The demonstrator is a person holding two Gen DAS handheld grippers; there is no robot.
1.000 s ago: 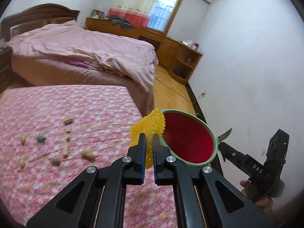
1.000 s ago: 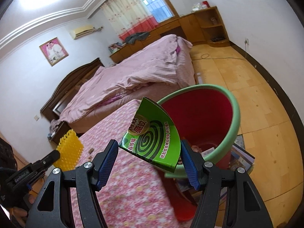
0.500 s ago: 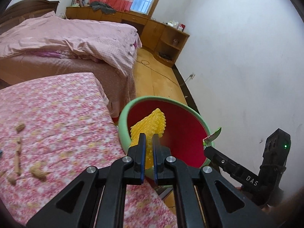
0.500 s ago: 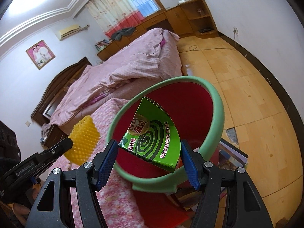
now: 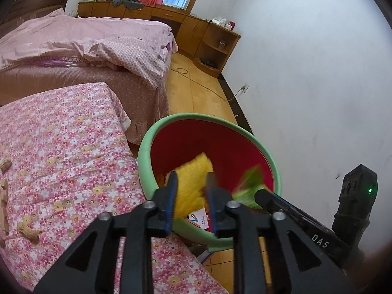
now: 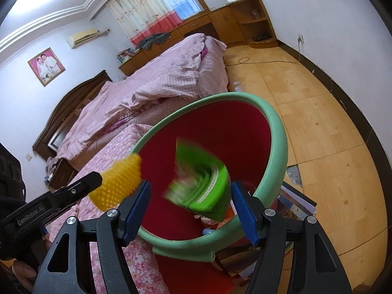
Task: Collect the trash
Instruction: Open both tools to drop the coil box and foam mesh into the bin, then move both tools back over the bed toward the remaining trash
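Fingers of both the left gripper (image 5: 191,196) and the right gripper (image 6: 189,204) are spread apart over the red bin (image 6: 276,132). Yellow bubble wrap (image 5: 193,178) and green carton (image 6: 203,186) are seen blurred, loose inside its green rim, beside the floral-covered table (image 5: 61,147).

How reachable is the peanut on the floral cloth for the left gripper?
Probably yes: the left gripper is open above the bin, the yellow piece looks released, and the peanut lies uncovered on the floral cloth.

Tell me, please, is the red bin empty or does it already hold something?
Not empty: the red bin shows a white card and other scraps at its bottom.
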